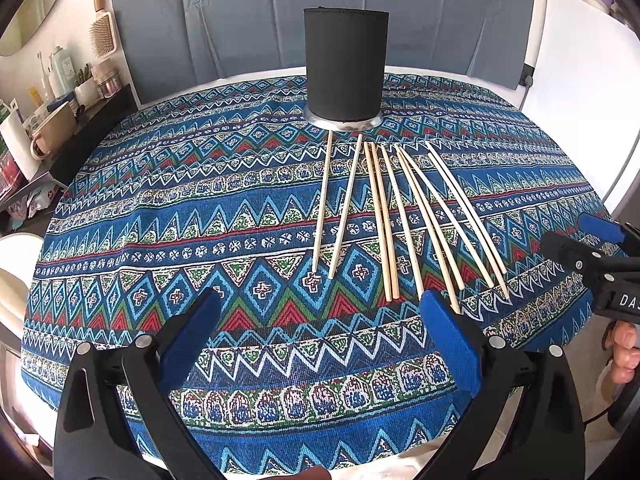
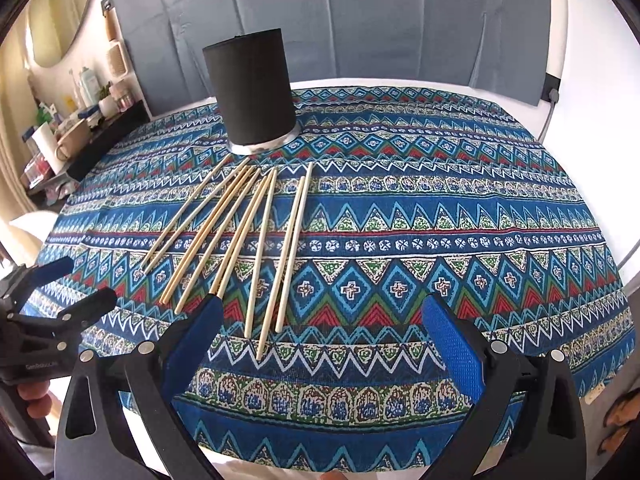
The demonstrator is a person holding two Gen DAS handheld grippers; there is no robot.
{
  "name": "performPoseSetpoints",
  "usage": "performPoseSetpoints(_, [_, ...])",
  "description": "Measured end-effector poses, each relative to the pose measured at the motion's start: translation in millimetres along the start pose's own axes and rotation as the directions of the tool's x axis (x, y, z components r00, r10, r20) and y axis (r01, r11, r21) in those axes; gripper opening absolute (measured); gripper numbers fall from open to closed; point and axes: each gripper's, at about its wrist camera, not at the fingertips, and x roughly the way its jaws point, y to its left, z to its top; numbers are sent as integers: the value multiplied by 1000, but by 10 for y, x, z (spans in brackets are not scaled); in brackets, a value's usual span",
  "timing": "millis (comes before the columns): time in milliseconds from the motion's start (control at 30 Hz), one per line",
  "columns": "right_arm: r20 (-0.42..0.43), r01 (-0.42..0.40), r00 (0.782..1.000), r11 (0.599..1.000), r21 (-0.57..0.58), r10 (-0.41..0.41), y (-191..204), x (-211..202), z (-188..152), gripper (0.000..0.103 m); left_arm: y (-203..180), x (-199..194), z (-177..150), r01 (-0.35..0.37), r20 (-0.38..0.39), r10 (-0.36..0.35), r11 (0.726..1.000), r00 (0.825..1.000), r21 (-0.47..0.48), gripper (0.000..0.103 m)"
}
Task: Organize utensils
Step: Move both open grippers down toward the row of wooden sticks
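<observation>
Several pale wooden chopsticks [image 1: 400, 216] [image 2: 240, 232] lie fanned out on the patterned tablecloth [image 1: 200, 240] [image 2: 440, 240], tips toward a black cylindrical holder [image 1: 345, 68] [image 2: 252, 92] on a silver base at the far side. My left gripper [image 1: 320, 312] hovers open above the near edge, its right finger just short of the chopstick ends. My right gripper [image 2: 322, 316] is open too, its left finger over the ends of the middle chopsticks. Each gripper shows at the other view's side: the right gripper [image 1: 580, 248], the left gripper [image 2: 76, 284].
A grey padded headboard [image 1: 320, 12] rises behind the table. A shelf with bottles, a mug and a paper roll [image 1: 52, 120] stands at the left. A white board [image 1: 580, 40] leans at the right. A hand [image 1: 624, 344] holds the right gripper's handle.
</observation>
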Motion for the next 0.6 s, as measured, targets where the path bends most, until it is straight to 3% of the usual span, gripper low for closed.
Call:
performPoseSetpoints(133, [-16,34,999,999,-2,-34,-79,96,109,95,77,39,88,51,-5,-51,998,999,-25,97])
performPoseSetpoints(233, [-33,50,998,999,-8,-50,-118,176,186,95,128,66,180,9,-10,-10,1000,1000,-21,97])
performPoseSetpoints(333, [-55,49,997,999,-15,-50,-149,264,257,95,170,124,268,27,-38,-28,1000,999,-13,97])
performPoseSetpoints(500, [-120,30,992,999,-15,-32,-186,480,373,95,114,204,477,-65,-40,67,996,997,53,97])
performPoseSetpoints(600, [-180,-17,984,1000,-6,15,-219,638,449,95,57,286,605,-35,-75,42,995,996,90,97])
